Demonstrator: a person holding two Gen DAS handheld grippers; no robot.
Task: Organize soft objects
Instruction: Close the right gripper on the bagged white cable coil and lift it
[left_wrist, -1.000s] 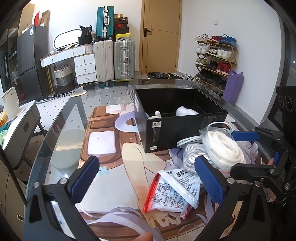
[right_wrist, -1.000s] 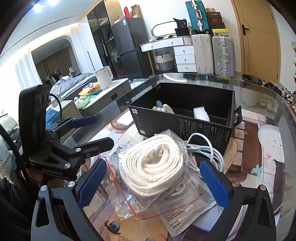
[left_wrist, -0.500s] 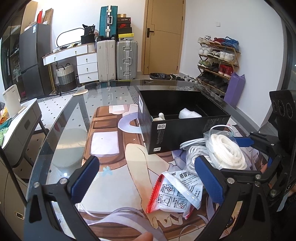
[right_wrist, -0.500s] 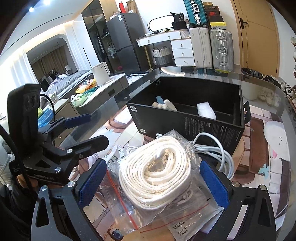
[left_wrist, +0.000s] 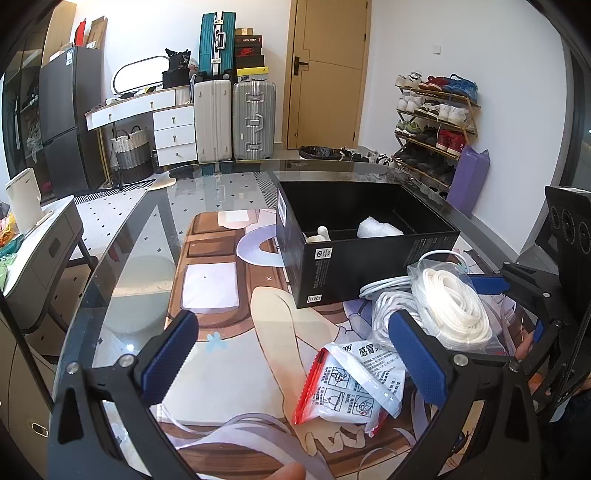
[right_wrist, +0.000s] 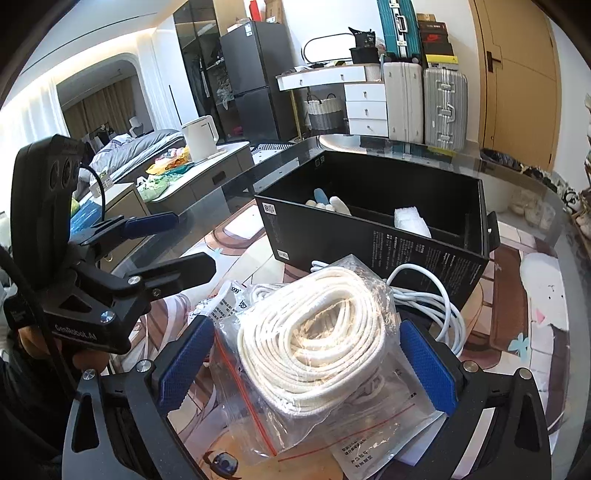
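A clear zip bag holding a coil of white rope (right_wrist: 314, 332) lies on the table mat in front of a black open box (right_wrist: 424, 258). My right gripper (right_wrist: 306, 363) is open, its blue pads (right_wrist: 184, 362) standing either side of the bag. Beside it, a white cable (right_wrist: 439, 299) lies coiled against the box. My left gripper (left_wrist: 293, 360) is open over the mat, with a red-zip printed packet (left_wrist: 351, 384) just inside its right finger. The rope bag (left_wrist: 450, 306) shows there too, between the fingers of the right gripper (left_wrist: 476, 317). The left gripper (right_wrist: 192, 242) shows at the left of the right wrist view.
Inside the box lie a white foam piece (right_wrist: 410, 221) and a white-and-blue soft item (right_wrist: 328, 201). The glass table (left_wrist: 122, 295) curves away to the left. A person's hand (right_wrist: 88, 362) holds the left gripper. Suitcases (left_wrist: 232, 118) and a shoe rack (left_wrist: 432, 122) stand far behind.
The right gripper has moved forward so the rope bag now sits deeper between its fingers. The left gripper has shifted slightly; both stay open.
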